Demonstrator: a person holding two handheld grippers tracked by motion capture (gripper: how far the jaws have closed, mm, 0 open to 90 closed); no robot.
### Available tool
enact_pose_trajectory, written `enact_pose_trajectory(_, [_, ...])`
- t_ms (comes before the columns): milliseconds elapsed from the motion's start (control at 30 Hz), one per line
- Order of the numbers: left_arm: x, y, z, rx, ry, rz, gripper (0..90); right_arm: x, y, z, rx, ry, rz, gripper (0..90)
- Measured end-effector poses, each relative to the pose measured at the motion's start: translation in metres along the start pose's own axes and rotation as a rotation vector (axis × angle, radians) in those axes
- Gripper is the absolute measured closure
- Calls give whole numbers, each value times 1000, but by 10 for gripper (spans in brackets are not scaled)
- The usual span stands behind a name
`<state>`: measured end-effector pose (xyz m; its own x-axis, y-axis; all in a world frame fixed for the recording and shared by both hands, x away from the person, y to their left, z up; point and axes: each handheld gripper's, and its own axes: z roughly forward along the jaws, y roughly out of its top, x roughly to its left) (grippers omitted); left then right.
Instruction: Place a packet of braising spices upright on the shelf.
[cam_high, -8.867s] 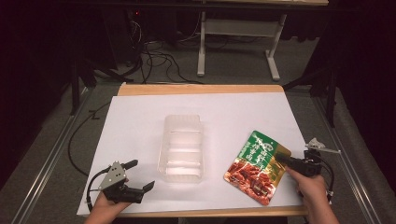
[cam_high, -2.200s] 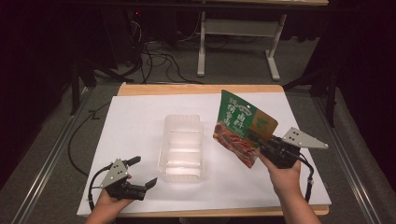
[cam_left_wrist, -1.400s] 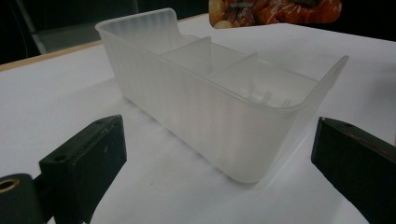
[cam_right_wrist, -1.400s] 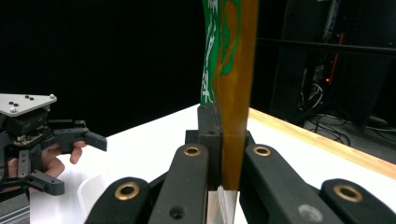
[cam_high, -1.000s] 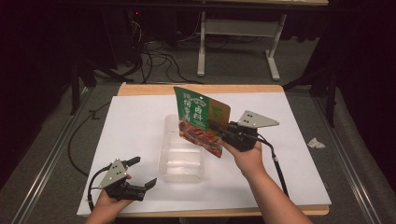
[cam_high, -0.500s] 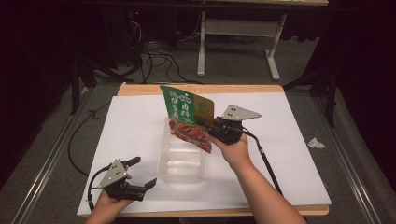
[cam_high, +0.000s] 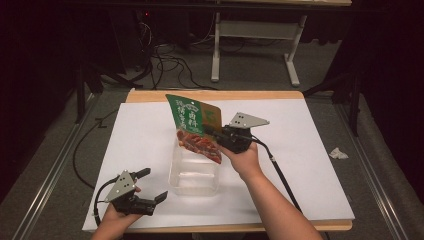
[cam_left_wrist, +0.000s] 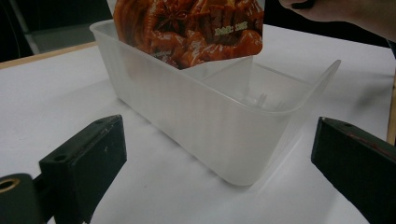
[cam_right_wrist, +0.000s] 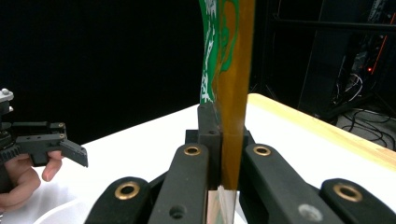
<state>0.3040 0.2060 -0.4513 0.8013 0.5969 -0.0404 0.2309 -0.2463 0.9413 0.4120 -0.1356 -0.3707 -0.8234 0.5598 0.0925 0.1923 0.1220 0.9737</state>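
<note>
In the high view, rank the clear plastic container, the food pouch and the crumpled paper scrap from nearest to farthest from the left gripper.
From the left gripper:
1. Clear container, just to its right.
2. Food pouch, held above the container's far end.
3. Paper scrap, far right, off the white sheet.

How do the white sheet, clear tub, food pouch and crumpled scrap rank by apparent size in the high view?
1. White sheet, by far the largest.
2. Clear tub and food pouch: near alike; the pouch is raised toward the camera, so unranked.
3. Crumpled scrap, smallest.
</note>
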Motion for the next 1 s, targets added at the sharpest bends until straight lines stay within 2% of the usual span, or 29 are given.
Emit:
enact_pose_trajectory(400, [0,0,0,-2,-2,1,39,-1,-10,3,-13,-28,46,900])
enact_pose_trajectory(767, [0,0,-1,-6,2,2,39,2,-14,6,-11,-59,37,900])
enact_pose_trajectory(1000, [0,0,0,-2,2,2,39,3,-19,8,-6,-62,20,900])
